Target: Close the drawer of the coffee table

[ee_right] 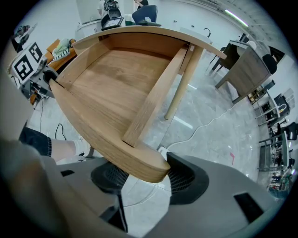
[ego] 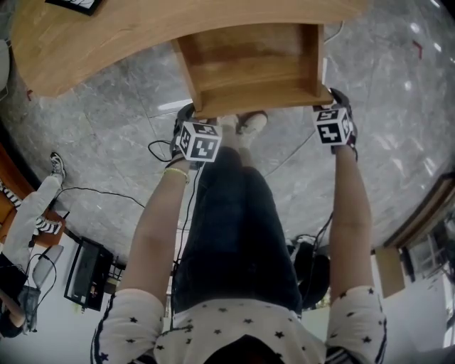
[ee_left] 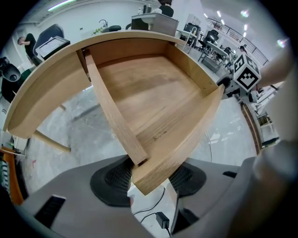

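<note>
Head view shows the light wooden drawer [ego: 252, 60] standing pulled out.

Open-plan office or lab: polished grey stone floor [ego: 398, 92], loose cables [ego: 92, 189] across it, swivel chairs [ee_right: 144, 14], rows of benches [ee_right: 244, 62], ceiling strip lights [ee_right: 235, 17] overhead.

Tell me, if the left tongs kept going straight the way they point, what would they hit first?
The drawer front's corner, already between the left tongs; past it, probably the floor and a black cable.
</note>
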`<state>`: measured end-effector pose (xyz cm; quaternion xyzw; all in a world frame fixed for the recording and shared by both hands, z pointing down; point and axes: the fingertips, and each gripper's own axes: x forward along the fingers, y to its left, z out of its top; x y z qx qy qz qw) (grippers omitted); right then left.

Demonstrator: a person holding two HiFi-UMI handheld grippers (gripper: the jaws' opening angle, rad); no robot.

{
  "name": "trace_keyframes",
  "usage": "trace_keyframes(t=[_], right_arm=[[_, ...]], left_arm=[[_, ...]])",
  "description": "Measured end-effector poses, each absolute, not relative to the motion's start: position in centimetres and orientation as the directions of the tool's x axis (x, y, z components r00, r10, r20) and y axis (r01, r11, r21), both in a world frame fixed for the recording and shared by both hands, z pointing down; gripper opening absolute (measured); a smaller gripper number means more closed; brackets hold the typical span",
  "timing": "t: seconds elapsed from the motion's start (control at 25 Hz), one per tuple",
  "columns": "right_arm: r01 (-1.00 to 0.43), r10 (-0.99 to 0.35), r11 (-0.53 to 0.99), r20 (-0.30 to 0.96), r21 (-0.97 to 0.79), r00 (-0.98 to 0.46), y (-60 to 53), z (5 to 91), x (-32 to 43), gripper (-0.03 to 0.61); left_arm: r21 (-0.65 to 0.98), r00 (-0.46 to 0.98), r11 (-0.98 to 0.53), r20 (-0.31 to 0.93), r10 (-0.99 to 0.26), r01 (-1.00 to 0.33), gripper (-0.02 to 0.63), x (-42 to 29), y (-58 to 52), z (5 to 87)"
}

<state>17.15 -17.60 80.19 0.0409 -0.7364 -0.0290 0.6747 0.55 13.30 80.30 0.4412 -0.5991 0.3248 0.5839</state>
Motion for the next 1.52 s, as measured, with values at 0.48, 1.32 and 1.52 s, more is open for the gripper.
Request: trace_keyframes(t=[0.48, 1.32, 1.52], right_arm=[[-0.022, -0.076, 0.997, 0.994, 0.075, -0.075, -17.5, 78.9, 17.1, 0.247], [0.004, -0.081, 0.997, 0.993, 0.081, -0.088, -19.0, 77.4, 14.3, 0.243], [0.01, -0.088, 0.996, 0.992, 0.089, -0.089, -19.5, 77.2, 13.5, 0.242]], left_arm=[[0.13, 0.071, 0.435, 0.986, -0.149, -0.891, 0.227, 0.3, 13.4, 78.9], [0.129, 0.056, 0.44, 0.983, -0.175, -0.889, 0.224, -2.8, 11.7, 77.3], [0.128, 0.053, 0.44, 0.983, -0.179, -0.889, 0.222, -3.4, 11.3, 77.2]])
